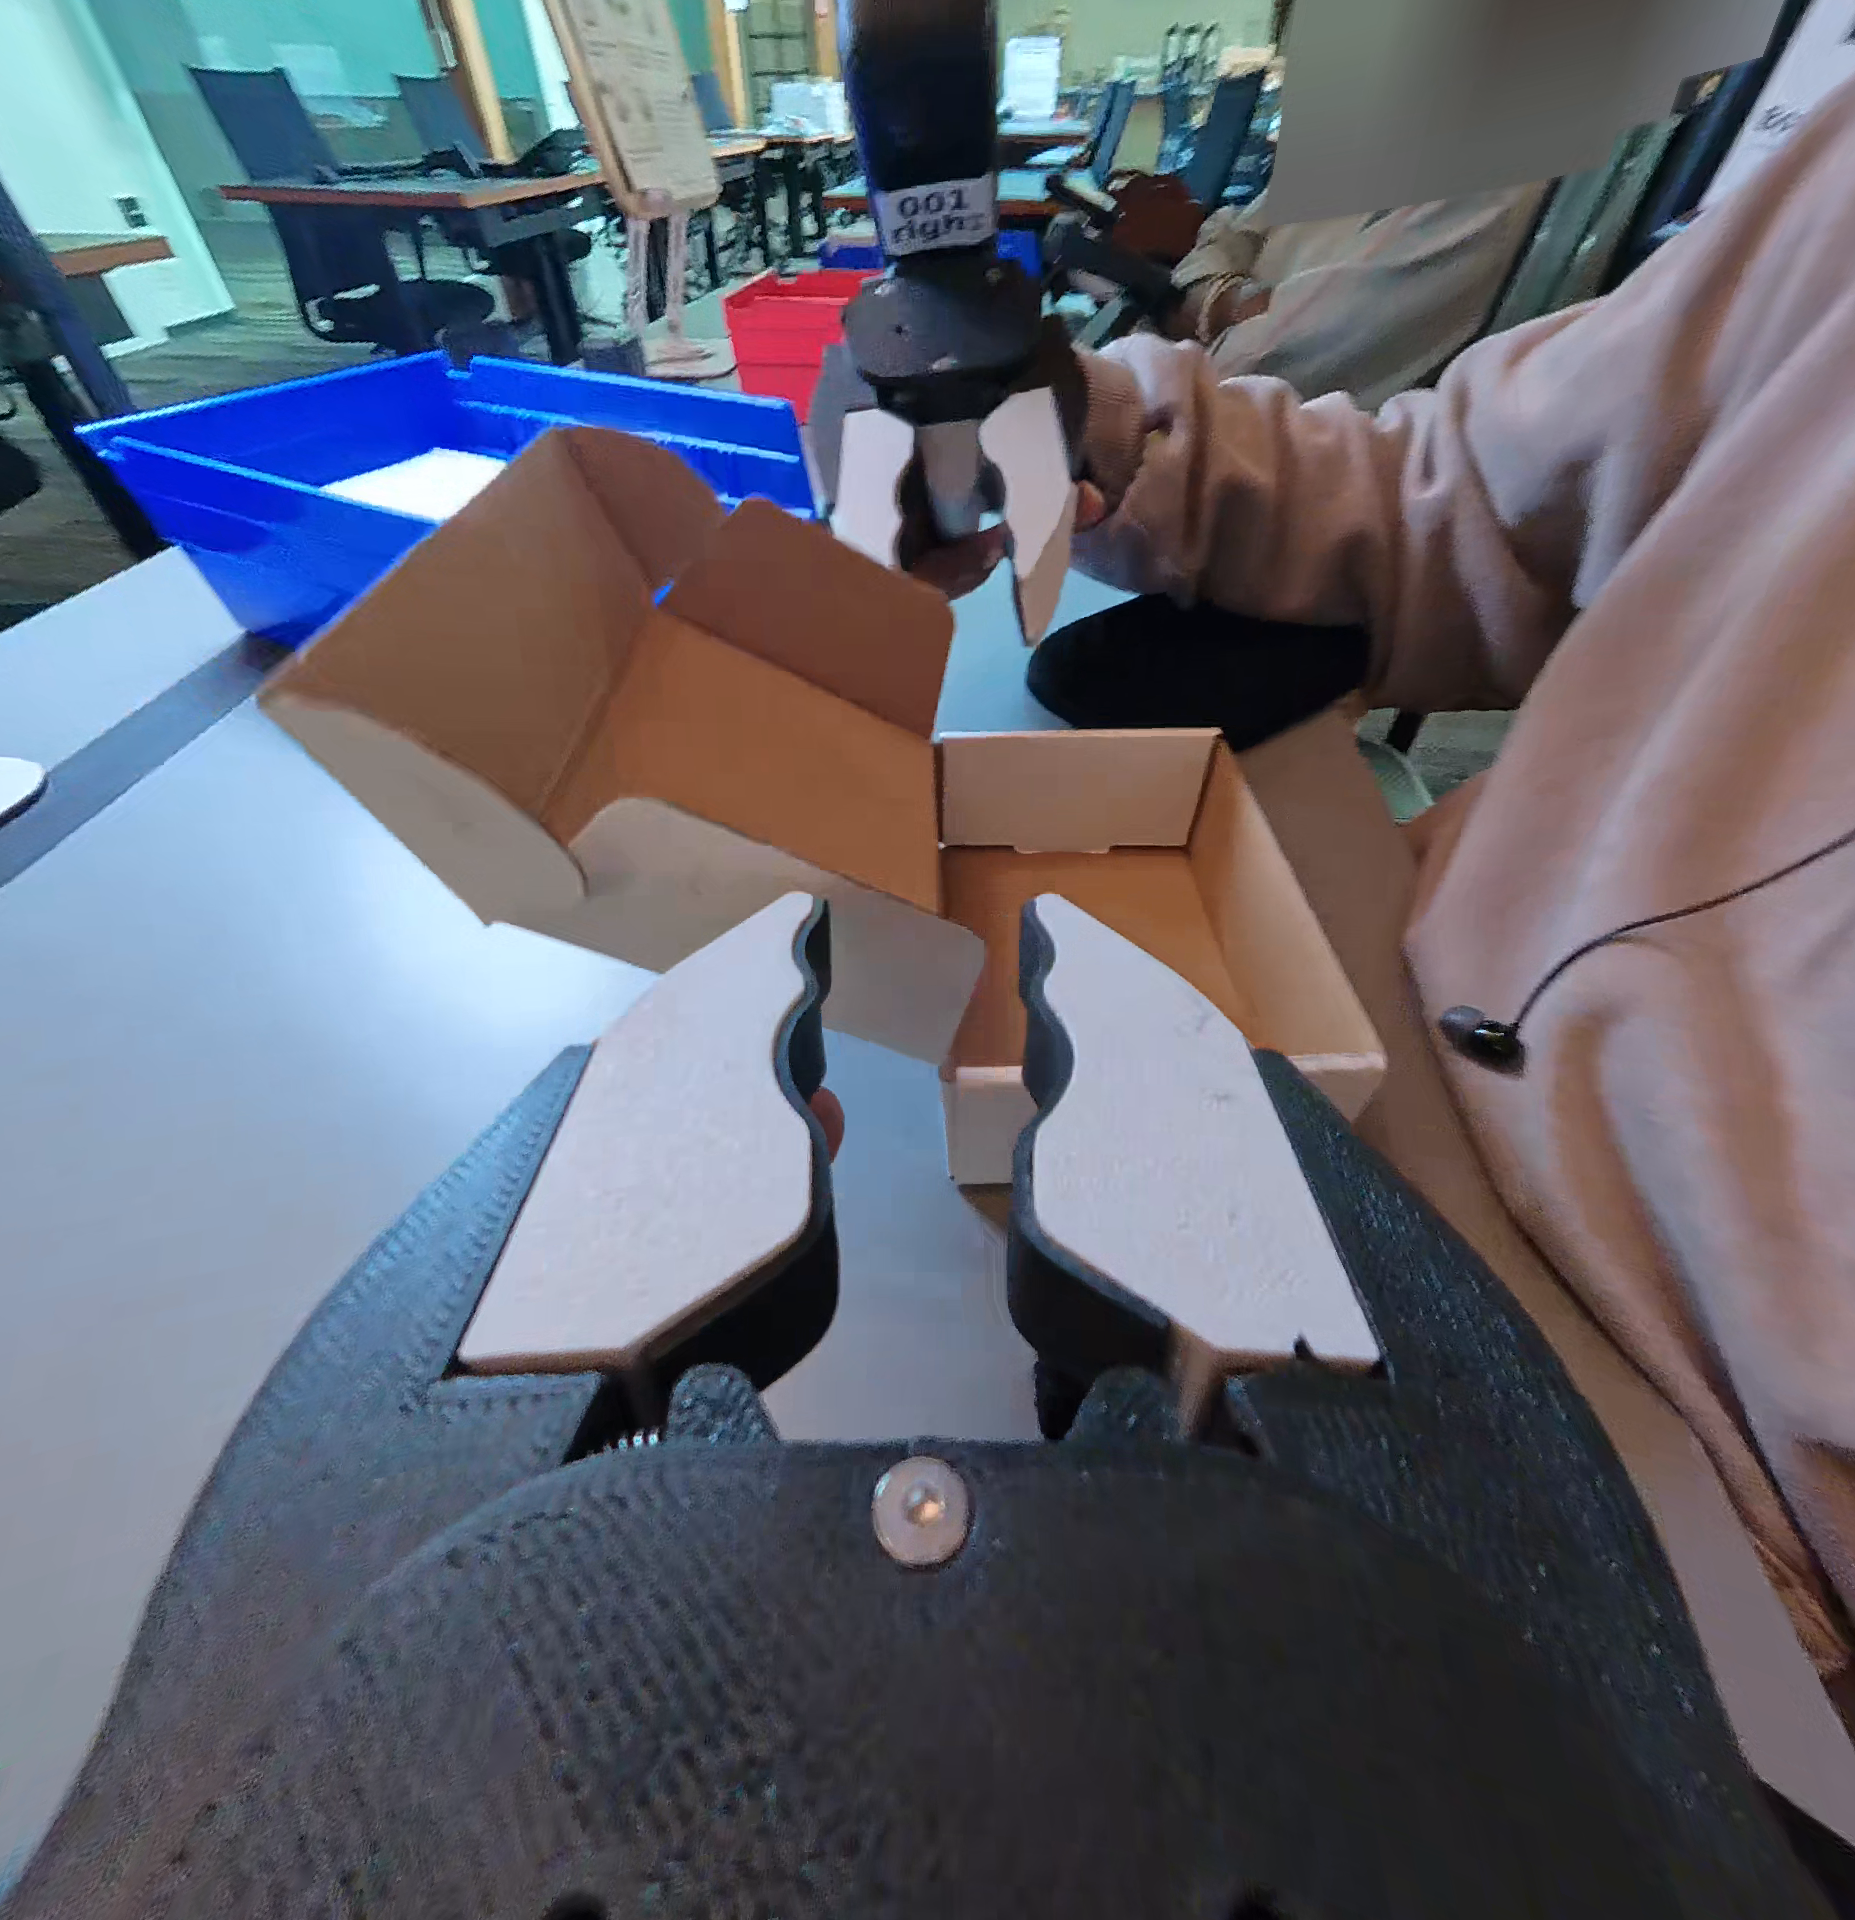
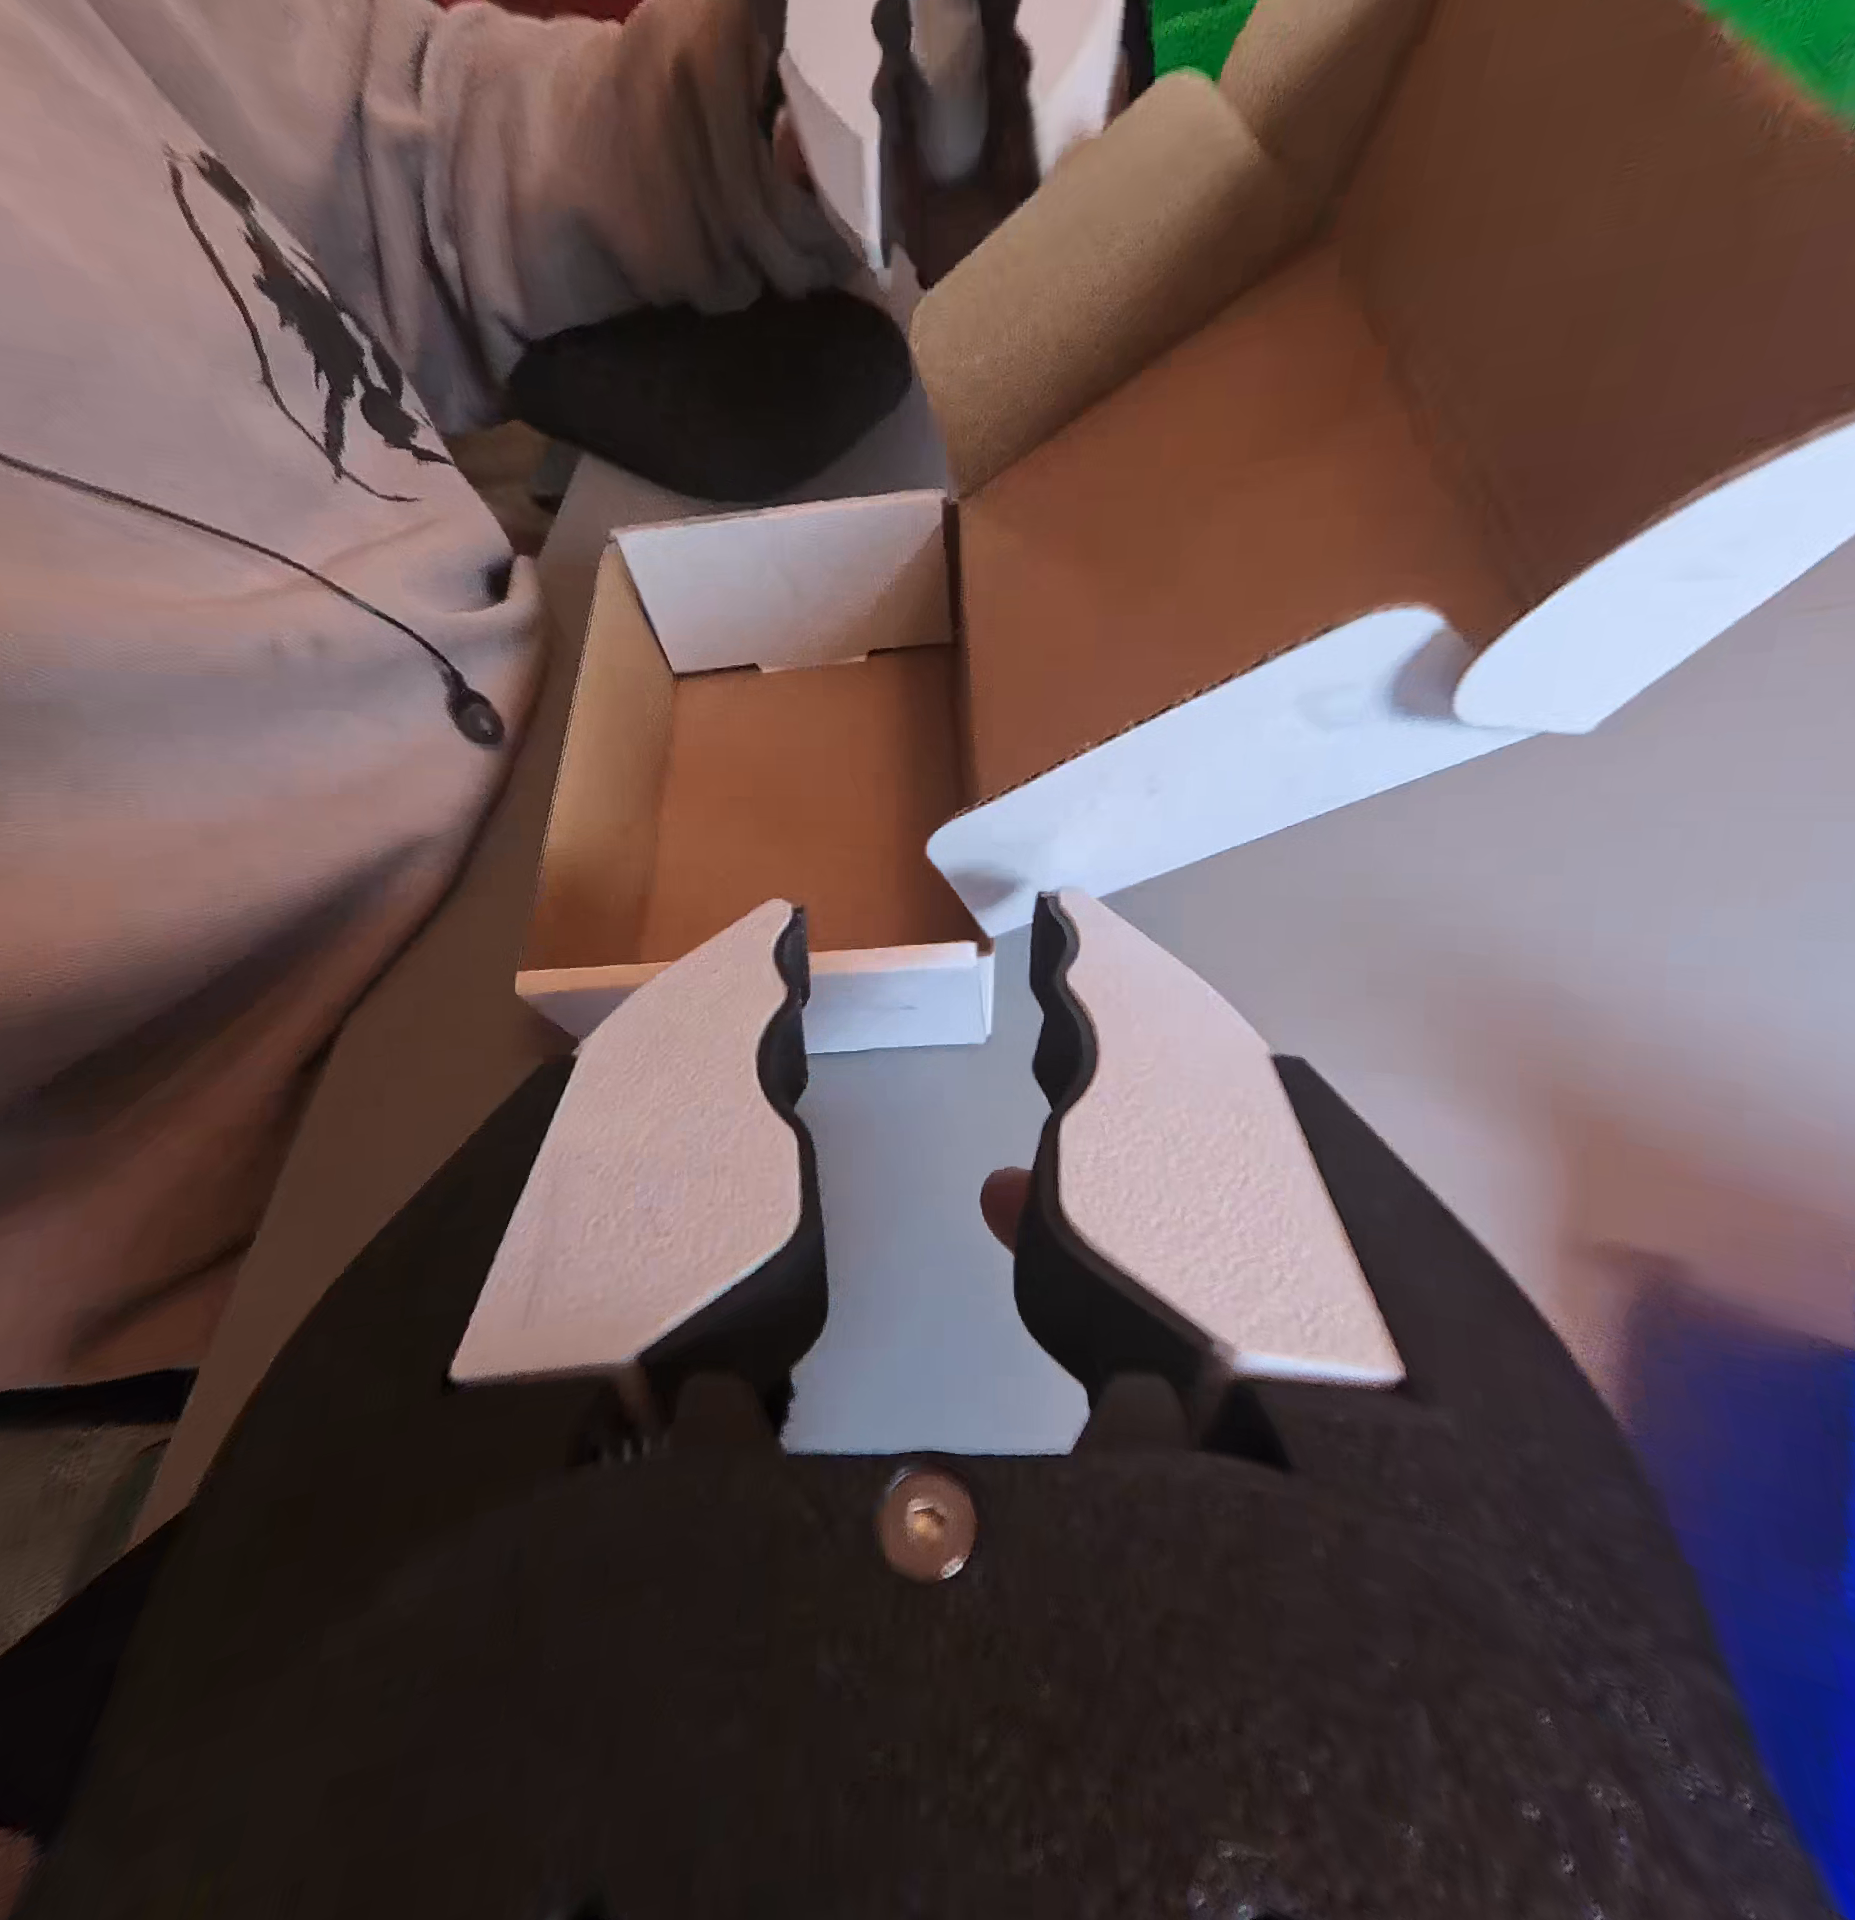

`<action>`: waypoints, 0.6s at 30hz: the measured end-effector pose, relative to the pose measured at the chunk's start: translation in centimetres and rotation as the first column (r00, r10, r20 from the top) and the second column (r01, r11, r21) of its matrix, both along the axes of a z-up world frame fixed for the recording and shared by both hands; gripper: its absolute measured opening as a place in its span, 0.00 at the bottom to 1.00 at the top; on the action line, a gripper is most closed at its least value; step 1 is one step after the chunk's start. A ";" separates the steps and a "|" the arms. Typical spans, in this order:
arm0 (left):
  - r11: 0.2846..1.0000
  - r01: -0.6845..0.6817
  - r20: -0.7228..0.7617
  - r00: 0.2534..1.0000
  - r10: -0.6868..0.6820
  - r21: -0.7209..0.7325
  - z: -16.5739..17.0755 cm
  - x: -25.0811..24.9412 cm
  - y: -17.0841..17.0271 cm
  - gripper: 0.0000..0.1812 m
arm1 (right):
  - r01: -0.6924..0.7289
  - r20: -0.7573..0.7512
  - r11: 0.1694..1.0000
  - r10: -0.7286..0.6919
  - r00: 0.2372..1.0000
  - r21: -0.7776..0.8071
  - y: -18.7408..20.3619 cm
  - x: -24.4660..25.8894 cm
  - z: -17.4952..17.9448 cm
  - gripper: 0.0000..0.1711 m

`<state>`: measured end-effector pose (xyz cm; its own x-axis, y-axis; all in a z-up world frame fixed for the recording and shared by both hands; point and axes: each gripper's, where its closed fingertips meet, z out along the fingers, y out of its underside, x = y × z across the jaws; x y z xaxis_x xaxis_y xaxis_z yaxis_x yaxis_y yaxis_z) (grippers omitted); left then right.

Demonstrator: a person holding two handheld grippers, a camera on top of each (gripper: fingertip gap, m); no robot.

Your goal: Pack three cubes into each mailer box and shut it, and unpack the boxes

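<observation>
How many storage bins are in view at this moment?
2. A blue bin sits on the table behind the open mailer box; a red bin stands farther back, beyond the right gripper. Others may be hidden behind the person's arm.

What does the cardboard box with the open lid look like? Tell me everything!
The mailer box is cardboard, white outside and brown inside. It sits on the pale grey table close to the person's body, between the two grippers. Its lid is swung open, tilted up, with side flaps and a rounded front flap sticking out. The tray looks empty: no cubes show in it. Neither gripper is gripping it.
</observation>
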<state>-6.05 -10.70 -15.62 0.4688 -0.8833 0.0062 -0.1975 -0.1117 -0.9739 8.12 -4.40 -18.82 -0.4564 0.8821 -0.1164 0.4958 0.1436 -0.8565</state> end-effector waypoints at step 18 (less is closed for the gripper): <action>0.715 0.049 0.379 0.872 0.309 -0.697 -4.1 -1.4 6.5 0.29 | 0.249 0.106 0.813 -0.228 0.968 -0.527 5.0 -4.4 -2.2 0.35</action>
